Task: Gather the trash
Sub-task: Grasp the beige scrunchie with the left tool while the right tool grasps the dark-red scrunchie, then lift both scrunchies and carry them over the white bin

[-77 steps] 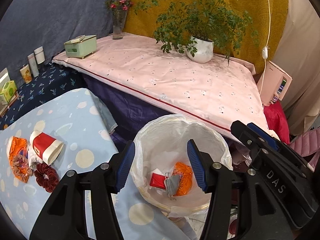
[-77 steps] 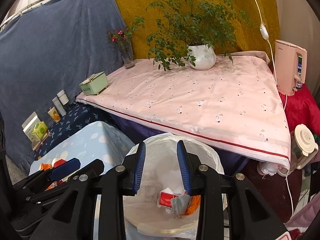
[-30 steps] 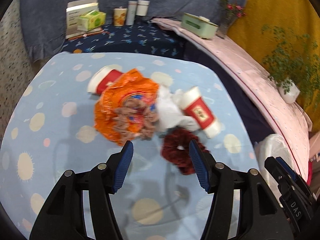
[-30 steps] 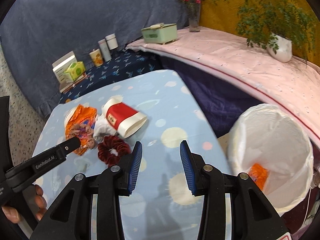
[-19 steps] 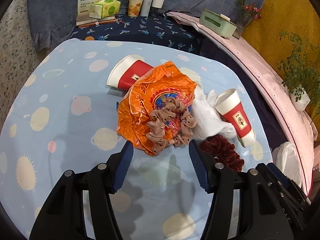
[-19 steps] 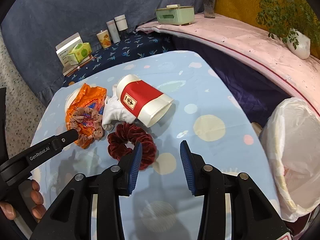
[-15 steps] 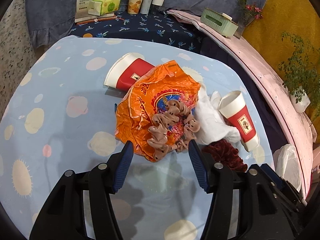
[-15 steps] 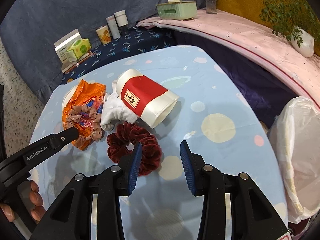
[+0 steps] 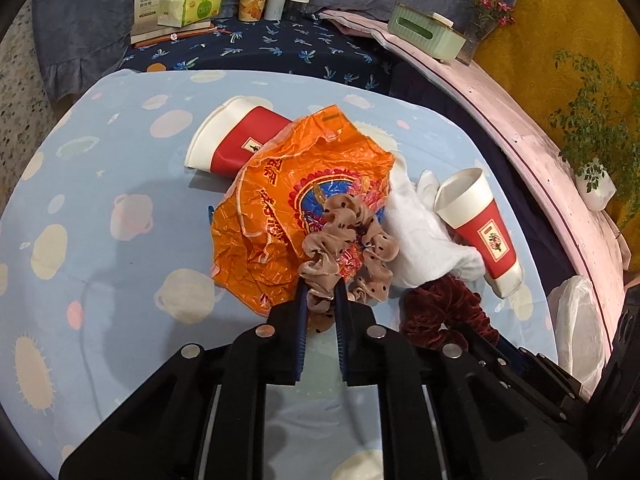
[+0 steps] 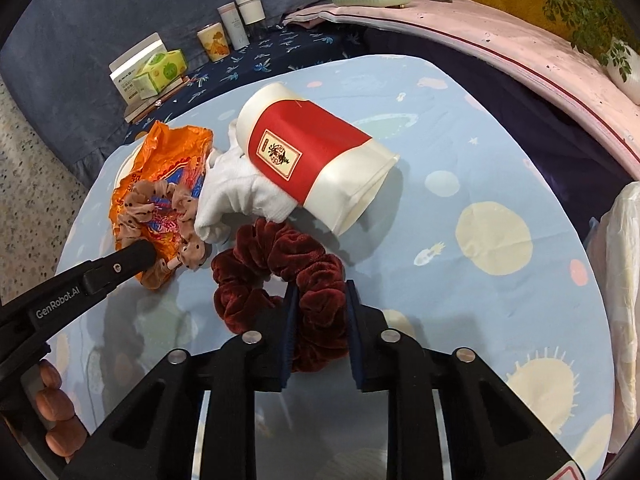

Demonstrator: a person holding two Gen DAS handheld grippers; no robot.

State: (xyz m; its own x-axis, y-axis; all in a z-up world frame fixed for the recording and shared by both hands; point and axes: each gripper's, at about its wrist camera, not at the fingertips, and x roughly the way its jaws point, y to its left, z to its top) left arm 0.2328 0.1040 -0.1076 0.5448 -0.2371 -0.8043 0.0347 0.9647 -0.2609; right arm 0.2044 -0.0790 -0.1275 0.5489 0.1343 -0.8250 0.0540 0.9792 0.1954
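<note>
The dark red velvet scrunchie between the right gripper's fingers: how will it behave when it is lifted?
The dark red velvet scrunchie looks soft and gathered, so it will probably sag limp from the right gripper, whose jaws have just closed on one fold. It seems light. The white cloth overlaps its far edge and may get dragged.

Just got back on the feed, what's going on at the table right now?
A person is working a hand-held gripper in each hand over the spotted blue tablecloth. The left gripper has just been closing and now pinches the tan dotted scrunchie lying on the orange wrapper. The right gripper has likewise just been closing and is clamped on the dark red scrunchie. Two red paper cups and a white cloth lie on the table; the lined bin stands at its edge.
</note>
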